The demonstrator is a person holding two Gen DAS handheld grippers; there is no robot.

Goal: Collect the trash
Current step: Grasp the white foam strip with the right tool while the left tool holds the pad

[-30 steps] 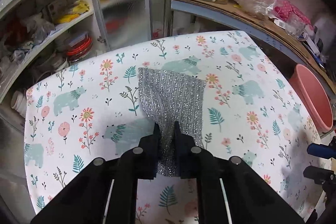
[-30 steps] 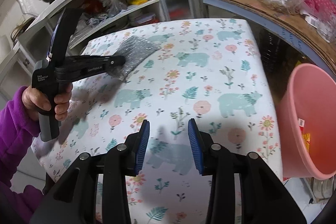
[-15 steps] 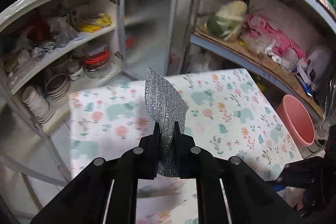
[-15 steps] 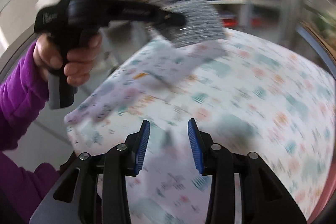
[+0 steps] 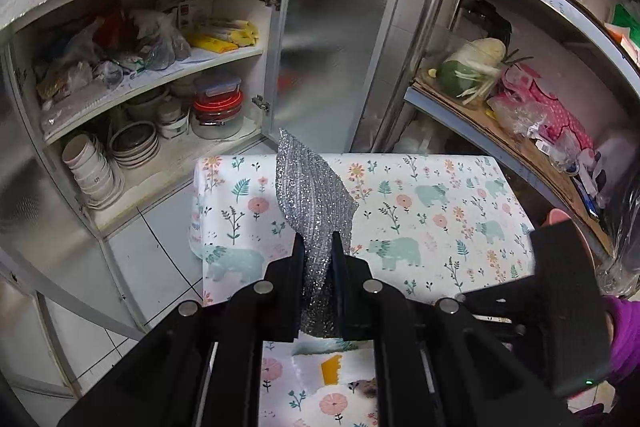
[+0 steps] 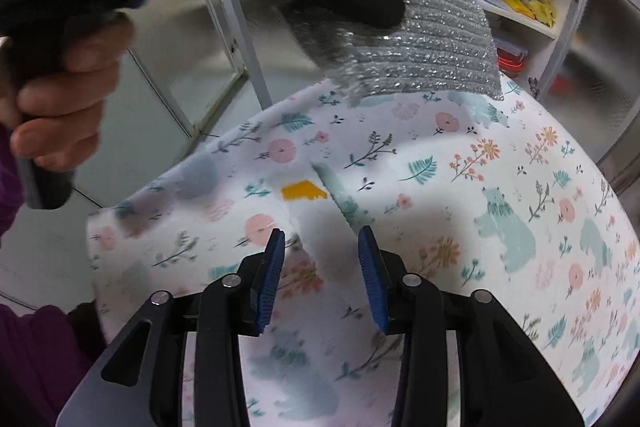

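Note:
A silver bubble-wrap sheet (image 5: pixel 310 187) hangs in the air above the floral tablecloth (image 5: pixel 440 211), and my left gripper (image 5: pixel 317 247) is shut on its lower end. The right wrist view shows the same sheet (image 6: pixel 440 39) up top, in the left gripper (image 6: pixel 384 11) that a hand holds. My right gripper (image 6: pixel 320 239) points down at the table's near left corner. Its jaws are opening, with nothing between the blue pads (image 6: pixel 272 267). Just beyond them lies a white wrapper with a yellow patch (image 6: pixel 304 191), also seen as the wrapper (image 5: pixel 332 367) under the left gripper.
An open cupboard (image 5: pixel 160 107) with stacked bowls (image 5: pixel 96 167) and containers stands behind the table at left. A metal rack (image 5: pixel 472 115) with vegetables and bags runs along the right. A sliver of a pink basin (image 5: pixel 558 217) shows behind the right gripper's black body (image 5: pixel 560 287).
The left gripper lifted the silver sheet off the cloth and drew back and up. The right gripper swept left across the table to the near left corner and rolled; its jaws widened slightly.

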